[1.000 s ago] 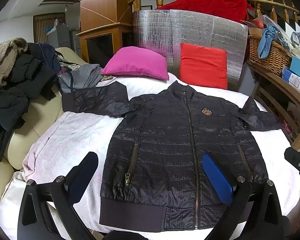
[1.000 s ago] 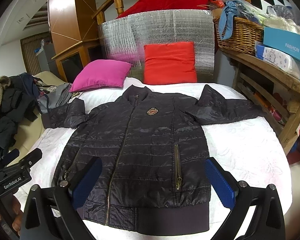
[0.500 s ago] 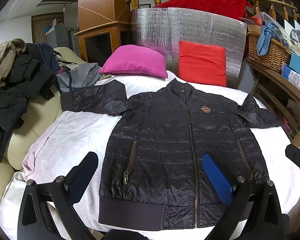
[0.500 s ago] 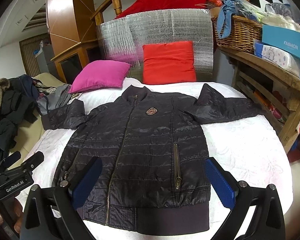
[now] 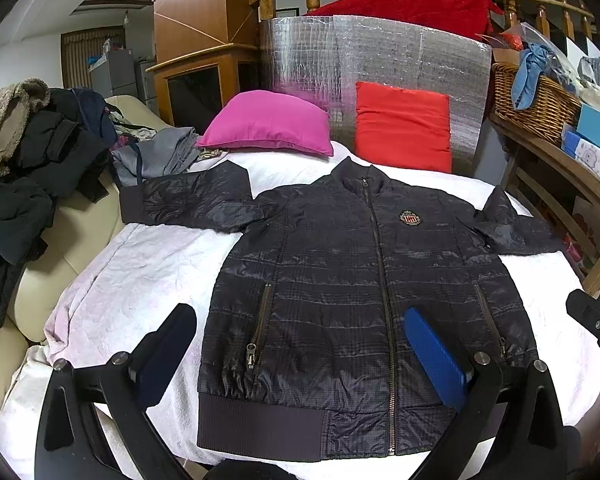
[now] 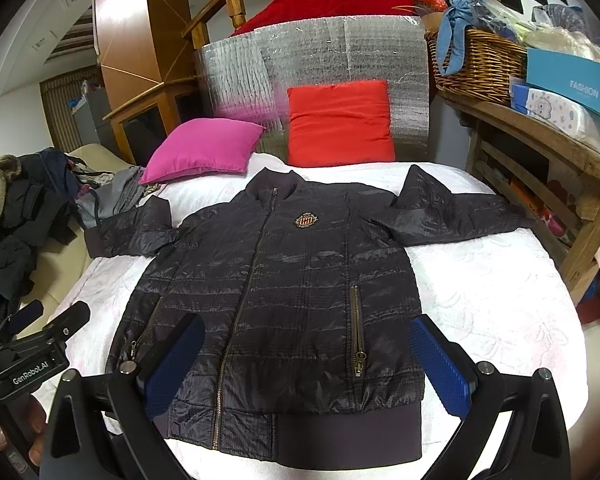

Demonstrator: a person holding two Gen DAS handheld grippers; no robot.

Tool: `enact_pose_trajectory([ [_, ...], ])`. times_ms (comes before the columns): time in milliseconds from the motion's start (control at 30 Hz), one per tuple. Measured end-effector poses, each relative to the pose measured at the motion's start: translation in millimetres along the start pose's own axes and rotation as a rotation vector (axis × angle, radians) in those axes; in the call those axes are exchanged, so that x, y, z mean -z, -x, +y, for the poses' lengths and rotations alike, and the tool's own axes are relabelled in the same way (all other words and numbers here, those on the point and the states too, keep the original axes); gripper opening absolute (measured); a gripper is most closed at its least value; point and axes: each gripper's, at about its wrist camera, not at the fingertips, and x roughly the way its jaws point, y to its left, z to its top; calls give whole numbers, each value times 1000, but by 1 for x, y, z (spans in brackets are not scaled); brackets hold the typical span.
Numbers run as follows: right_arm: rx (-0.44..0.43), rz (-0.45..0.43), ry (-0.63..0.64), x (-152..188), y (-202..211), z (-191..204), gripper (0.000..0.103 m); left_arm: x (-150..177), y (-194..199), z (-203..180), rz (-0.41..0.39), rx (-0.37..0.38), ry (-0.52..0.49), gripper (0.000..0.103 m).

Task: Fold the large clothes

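Blue ribbed pads line the 2 fingers of the left gripper (image 5: 300,356), which stand wide apart and hold nothing, hovering above the hem of the dark quilted zip-front jacket (image 5: 340,280). The right gripper (image 6: 312,364) is likewise spread wide with nothing between its fingers, poised over the hem's other half.

The jacket lies flat and face up on the white textured bedspread (image 5: 148,272), zipped shut, collar toward 12 o'clock, ribbed hem toward 6. Its 2 sleeves reach out toward 9 and 3 o'clock. A gold and red crest badge (image 5: 410,218) sits on the chest, just beside the zip.

Beyond the collar, at 11 o'clock, rests a magenta square cushion (image 5: 266,126); at 12, a red square cushion (image 5: 404,126) leans against a silver foil panel (image 5: 380,52). At 9 o'clock a heap of dark clothes (image 5: 28,168) covers a cream sofa. At 2 o'clock a woven wicker basket (image 5: 536,98) stands on a wooden shelf.
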Motion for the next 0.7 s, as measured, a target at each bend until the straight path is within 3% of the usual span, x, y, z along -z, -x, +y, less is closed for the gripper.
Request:
enact_pose_trajectory([
  [700,-1,-1,-6,0,0,-2,103,0,2,-3,1,8,-7,103],
])
